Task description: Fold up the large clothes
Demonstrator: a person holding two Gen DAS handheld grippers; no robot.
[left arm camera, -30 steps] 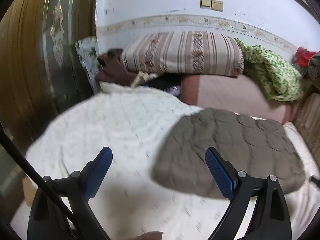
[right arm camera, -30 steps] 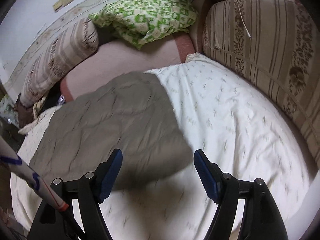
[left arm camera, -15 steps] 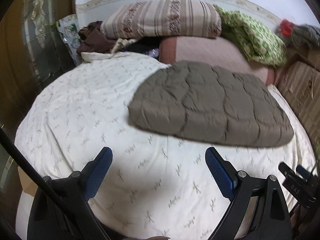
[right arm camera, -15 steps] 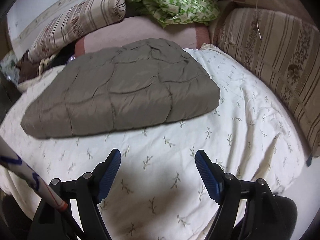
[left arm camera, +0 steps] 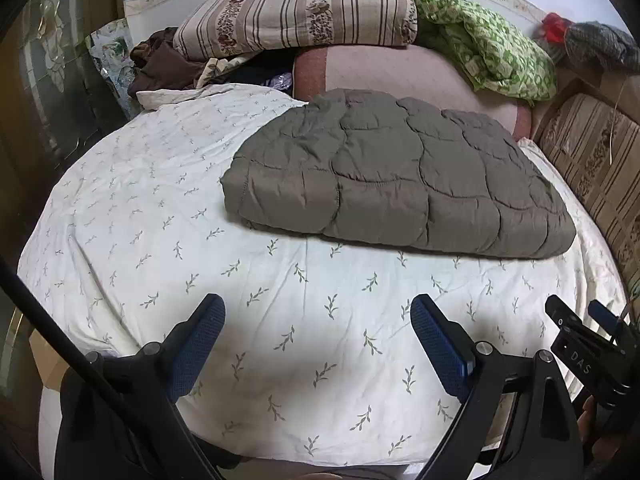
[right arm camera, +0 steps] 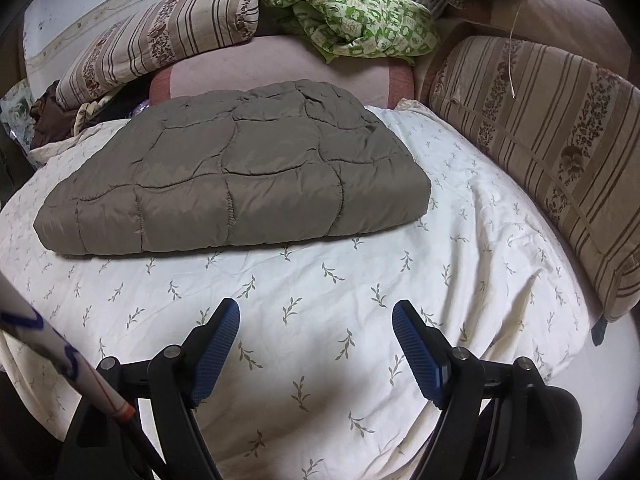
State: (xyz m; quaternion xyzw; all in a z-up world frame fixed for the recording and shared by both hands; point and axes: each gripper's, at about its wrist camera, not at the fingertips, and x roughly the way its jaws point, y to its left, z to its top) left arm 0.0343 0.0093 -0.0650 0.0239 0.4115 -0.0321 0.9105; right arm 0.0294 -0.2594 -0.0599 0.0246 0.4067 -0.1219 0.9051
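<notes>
Left gripper [left arm camera: 316, 330]: blue-padded fingers [left arm camera: 198, 346] spread wide, nothing between them, held above the near part of the sheet [left arm camera: 132, 216]. Right gripper [right arm camera: 316, 330]: fingers [right arm camera: 416, 350] likewise spread wide and holding nothing, above the same near stretch of sheet; in the left wrist view it appears at the lower right edge [left arm camera: 588, 344]. The sheet is cream with a small leaf-sprig print and covers the bed; it shows light creases. The quilt [left arm camera: 400, 176], grey-brown and padded with curved stitching, lies folded into a flat thick rectangle on the sheet, beyond both grippers and clear of them; in the right wrist view [right arm camera: 236, 176] its near folded edge runs across the frame. Behind the quilt lies a pink mattress pad [left arm camera: 400, 74]. On it at the far side rests a striped cushion [left arm camera: 296, 12], with a green patterned cloth [left arm camera: 492, 48] just beside it. A second striped cushion [right arm camera: 540, 140] lines the right edge of the bed. Dark brown clothes [left arm camera: 160, 64] are heaped at the far left corner.
</notes>
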